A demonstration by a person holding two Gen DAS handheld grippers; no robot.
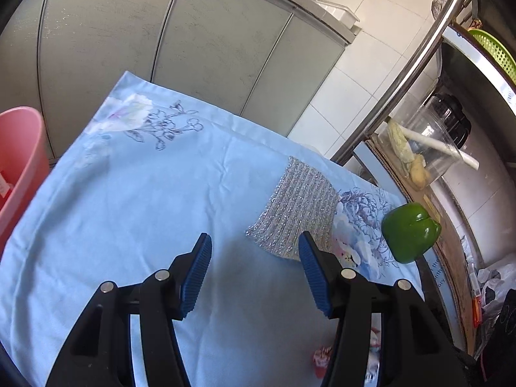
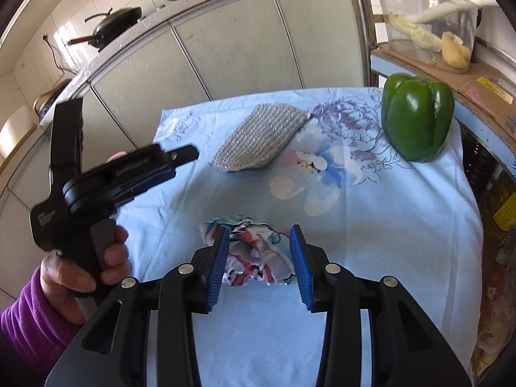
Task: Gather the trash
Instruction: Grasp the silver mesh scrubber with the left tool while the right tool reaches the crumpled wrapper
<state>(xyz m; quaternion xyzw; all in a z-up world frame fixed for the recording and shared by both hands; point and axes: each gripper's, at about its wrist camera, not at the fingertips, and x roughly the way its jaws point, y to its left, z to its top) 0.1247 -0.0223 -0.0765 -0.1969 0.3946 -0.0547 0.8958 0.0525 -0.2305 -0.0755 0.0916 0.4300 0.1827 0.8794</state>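
Observation:
A crumpled, colourful printed paper wad lies on the light blue flowered cloth. My right gripper is open, with its blue pads on either side of the wad, and I cannot tell if they touch it. A bit of the wad shows low in the left wrist view, behind my right finger. My left gripper is open and empty above the cloth, held to the left of the wad. A pink bin stands at the table's left edge.
A silver glittery scouring pad and a green bell pepper sit on the cloth's far right. A clear tub with vegetables rests on cardboard beyond. Grey cabinets stand behind the table.

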